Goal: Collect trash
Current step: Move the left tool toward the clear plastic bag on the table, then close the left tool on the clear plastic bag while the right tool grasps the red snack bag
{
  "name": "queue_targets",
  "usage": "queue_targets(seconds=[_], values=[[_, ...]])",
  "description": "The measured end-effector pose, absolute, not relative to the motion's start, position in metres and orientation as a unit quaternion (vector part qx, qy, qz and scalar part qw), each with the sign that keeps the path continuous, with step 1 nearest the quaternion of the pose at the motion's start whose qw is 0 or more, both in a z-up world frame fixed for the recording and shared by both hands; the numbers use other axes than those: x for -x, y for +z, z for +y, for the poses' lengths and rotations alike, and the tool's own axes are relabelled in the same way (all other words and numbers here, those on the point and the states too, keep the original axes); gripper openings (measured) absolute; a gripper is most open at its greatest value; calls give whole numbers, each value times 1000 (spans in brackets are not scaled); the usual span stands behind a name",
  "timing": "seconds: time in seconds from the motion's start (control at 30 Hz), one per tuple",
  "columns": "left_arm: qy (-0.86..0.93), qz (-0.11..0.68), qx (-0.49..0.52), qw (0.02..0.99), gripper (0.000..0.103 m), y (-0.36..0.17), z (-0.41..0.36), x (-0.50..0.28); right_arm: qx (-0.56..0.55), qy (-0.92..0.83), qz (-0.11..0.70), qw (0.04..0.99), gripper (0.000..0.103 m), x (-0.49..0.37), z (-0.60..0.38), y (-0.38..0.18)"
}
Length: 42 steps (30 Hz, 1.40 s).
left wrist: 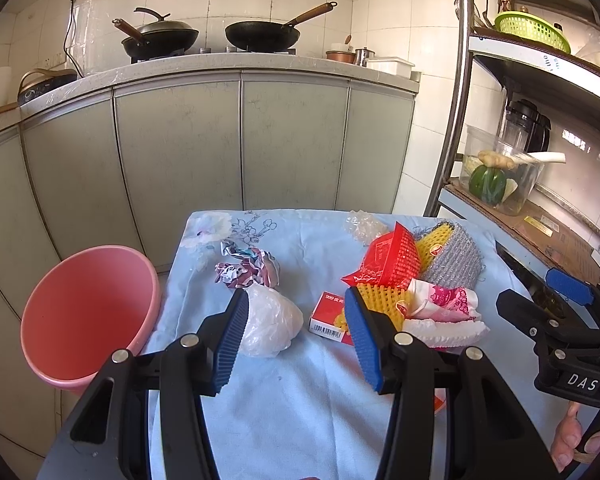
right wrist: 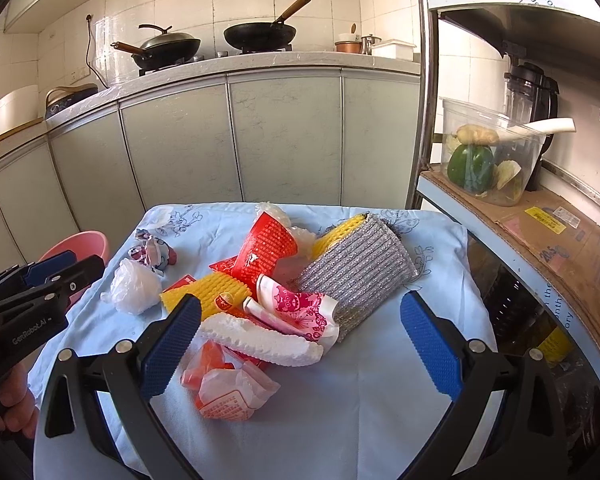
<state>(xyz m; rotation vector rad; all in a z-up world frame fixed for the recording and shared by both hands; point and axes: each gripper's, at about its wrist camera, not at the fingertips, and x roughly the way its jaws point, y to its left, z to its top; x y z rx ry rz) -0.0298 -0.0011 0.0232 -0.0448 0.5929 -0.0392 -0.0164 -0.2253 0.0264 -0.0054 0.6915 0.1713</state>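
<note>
Trash [right wrist: 276, 296] — wrappers, foam netting and a crumpled plastic bag [left wrist: 270, 326] — is lying heaped on a blue-clothed table [right wrist: 340, 420] beside a pink bucket [left wrist: 88, 312], as the left gripper [left wrist: 296, 332] and right gripper [right wrist: 300, 340] are hovering above it, jaws apart and holding nothing.

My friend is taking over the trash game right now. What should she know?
Left tongs: open, empty, hovering by the white plastic bag.
Right tongs: open, empty, hovering over the trash pile.
Trash is all on the blue cloth: crumpled wrapper, red and white box, red packet, yellow foam net, white foam piece, pink printed wrapper, orange packet, silver scrubber.
Pink bucket stands left of the table; nothing shows inside.
Done: nothing yet. Left: move every piece into the bucket.
</note>
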Motion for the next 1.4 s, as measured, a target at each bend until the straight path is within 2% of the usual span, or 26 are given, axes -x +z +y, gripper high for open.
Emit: queue_targets(seconds=[0.37,0.47,0.67,1.1,1.2,1.33,1.4], values=[[-14,313,49,948,52,7,35,40,12,105,336,936,100,15,-222,21],[-12,326,58,944,52,1,43,39,15,111,336,935,95,15,-221,18],[-28,355,67,932,52,-5,43,19,17,120,339,933,91,12,-221,13],[-23,407,50,912,52,-28,29,-35,4,129,349,928,90,-1,-232,3],[-27,410,48,911,44,-31,29,-36,-1,131,351,927,90,-2,-232,1],[-34,407,51,912,24,-34,31,-34,-6,134,360,923,90,-7,-235,-2],[-35,405,54,912,18,-34,32,-33,-11,138,364,921,90,-10,-236,-3]])
